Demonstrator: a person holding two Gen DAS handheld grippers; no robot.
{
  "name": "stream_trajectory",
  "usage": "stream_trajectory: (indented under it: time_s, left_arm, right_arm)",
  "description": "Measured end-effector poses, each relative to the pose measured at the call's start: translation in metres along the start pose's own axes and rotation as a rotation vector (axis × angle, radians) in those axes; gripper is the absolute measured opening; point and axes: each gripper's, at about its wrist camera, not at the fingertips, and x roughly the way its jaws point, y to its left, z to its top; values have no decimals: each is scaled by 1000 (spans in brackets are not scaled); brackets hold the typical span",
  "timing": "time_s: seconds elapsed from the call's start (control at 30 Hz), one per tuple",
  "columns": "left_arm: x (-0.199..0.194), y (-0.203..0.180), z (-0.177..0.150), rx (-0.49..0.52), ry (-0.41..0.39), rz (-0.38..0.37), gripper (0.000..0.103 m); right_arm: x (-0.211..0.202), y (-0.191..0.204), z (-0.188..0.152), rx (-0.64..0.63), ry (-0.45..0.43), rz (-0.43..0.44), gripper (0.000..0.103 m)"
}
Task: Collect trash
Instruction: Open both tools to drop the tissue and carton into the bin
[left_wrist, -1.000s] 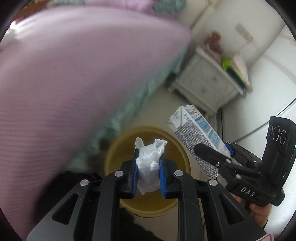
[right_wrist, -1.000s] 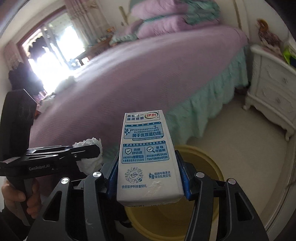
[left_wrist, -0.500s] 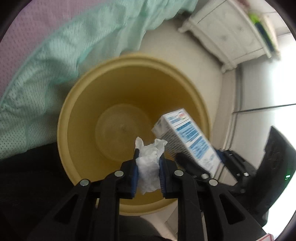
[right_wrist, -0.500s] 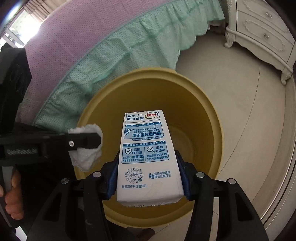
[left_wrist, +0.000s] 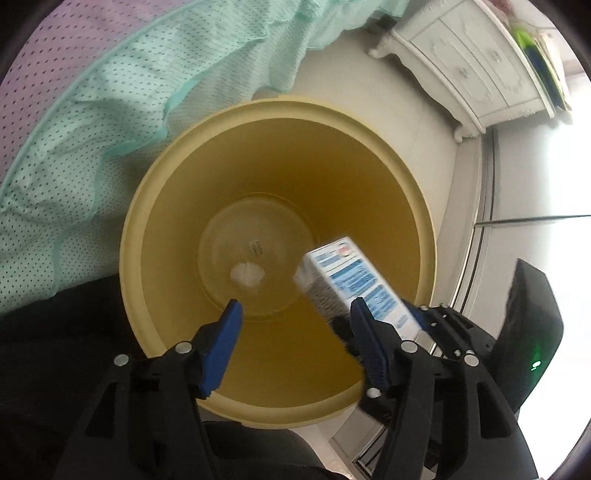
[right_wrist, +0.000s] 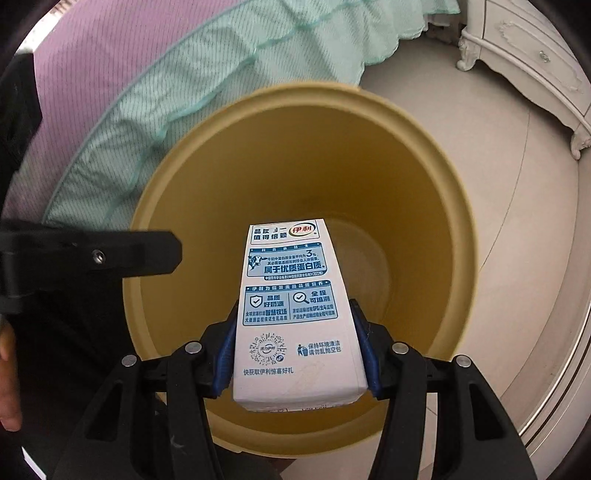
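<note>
Two claws over yellow bin (left_wrist: 424, 206) | left claw (left_wrist: 295, 334) released, tissue (left_wrist: 248, 275) on bin bottom | right claw (right_wrist: 297, 354) grasping milk carton (right_wrist: 291, 314)

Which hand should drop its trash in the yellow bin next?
The right gripper: its jaws hold the milk carton right over the yellow bin. The left gripper is open and empty, and a tissue lies at the bin's bottom.

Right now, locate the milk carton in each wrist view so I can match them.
Left wrist: milk carton at right of centre, over the yellow bin's right inner side, held in the right gripper.
Right wrist: carton at lower centre, clamped between the jaws.
Shared landmark: the yellow bin.
</note>
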Motion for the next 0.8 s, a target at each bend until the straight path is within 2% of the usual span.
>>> stream_trajectory:
  time_s: [0.2, 0.27, 0.3, 0.57, 0.6, 0.73, 0.8]
  left_arm:
    - [-3, 2, 2, -2, -7, -5, 62]
    - [-8, 7, -3, -4, -8, -6, 62]
    - [-8, 8, -3, -2, -9, -7, 62]
    - [-8, 2, -3, 18, -15, 7, 62]
    - [-8, 2, -3, 22, -18, 7, 62]
    - [-15, -1, -4, 36, -56, 21, 62]
    - [-25, -2, -7, 46, -102, 26, 62]
  right_arm:
    - [5, 9, -4, -25, 26, -27, 55]
    - [3, 7, -4, -24, 34, -38, 64]
    - [0, 6, -4, -24, 28, -39, 65]
    - [-20, -8, -5, 25, -13, -27, 64]
    - [-24, -10, -5, 31, -18, -51, 64]
    - [-39, -11, -1, 21, -50, -60, 63]
    - [-48, -5, 0, 5, -84, -55, 62]
